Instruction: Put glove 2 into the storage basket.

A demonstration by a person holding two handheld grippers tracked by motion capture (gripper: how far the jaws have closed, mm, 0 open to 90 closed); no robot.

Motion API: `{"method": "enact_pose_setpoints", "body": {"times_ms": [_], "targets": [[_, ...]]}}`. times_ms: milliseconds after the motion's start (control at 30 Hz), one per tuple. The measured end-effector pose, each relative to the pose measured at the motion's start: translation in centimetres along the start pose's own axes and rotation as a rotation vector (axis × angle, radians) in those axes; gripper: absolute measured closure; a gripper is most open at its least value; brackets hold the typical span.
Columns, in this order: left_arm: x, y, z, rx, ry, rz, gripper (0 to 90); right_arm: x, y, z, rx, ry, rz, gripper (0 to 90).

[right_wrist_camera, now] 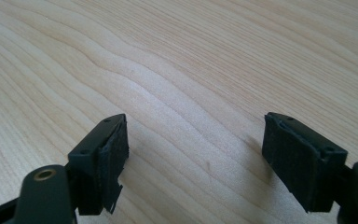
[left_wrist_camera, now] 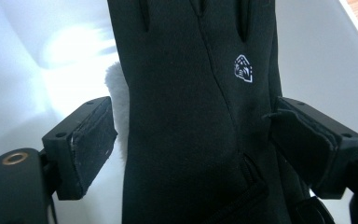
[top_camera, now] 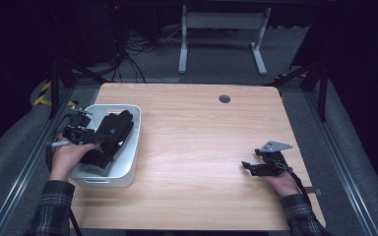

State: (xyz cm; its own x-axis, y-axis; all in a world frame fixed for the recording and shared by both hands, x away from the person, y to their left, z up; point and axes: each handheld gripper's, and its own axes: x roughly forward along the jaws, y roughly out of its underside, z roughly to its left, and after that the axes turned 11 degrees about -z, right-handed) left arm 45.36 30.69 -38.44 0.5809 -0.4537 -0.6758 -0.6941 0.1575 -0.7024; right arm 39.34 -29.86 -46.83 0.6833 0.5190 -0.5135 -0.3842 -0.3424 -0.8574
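Observation:
A black glove (top_camera: pixel 112 129) with a small white logo lies in a white bin (top_camera: pixel 129 162) at the table's left side. In the left gripper view the glove (left_wrist_camera: pixel 182 93) runs up between the jaws, and a bit of grey lining shows at its left edge. My left gripper (top_camera: pixel 97 141) reaches into the bin and stands open (left_wrist_camera: pixel 191 135): its left pad is clear of the glove and its right pad sits at the glove's edge. My right gripper (top_camera: pixel 248 167) rests low over the bare wood at the right, open (right_wrist_camera: pixel 196 144) with nothing between its fingers.
The wooden table (top_camera: pixel 202 128) has a round cable hole (top_camera: pixel 224 99) near its far edge. Metal rails run along both sides of the table. A white desk frame (top_camera: pixel 221 34) and cables stand on the floor behind.

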Motion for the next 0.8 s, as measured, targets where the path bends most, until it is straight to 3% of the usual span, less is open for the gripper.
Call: {"method": "enact_pose_setpoints", "body": {"times_ms": [67,333,800], "targets": [[-0.5,-0.3,-0.2,0.01,-0.013,-0.023,12.5,0.0,0.0,0.0,0.0,0.0,0.0,23.5],[-1.8,-1.3,-2.2,0.048,0.029,-0.071,12.2,0.0,0.0,0.0,0.001,-0.001,0.0,23.3],[-1.0,-2.8,-6.9,0.141,0.128,-0.119,12.6,0.0,0.0,-0.1,0.004,0.0,0.002,22.3]]}}
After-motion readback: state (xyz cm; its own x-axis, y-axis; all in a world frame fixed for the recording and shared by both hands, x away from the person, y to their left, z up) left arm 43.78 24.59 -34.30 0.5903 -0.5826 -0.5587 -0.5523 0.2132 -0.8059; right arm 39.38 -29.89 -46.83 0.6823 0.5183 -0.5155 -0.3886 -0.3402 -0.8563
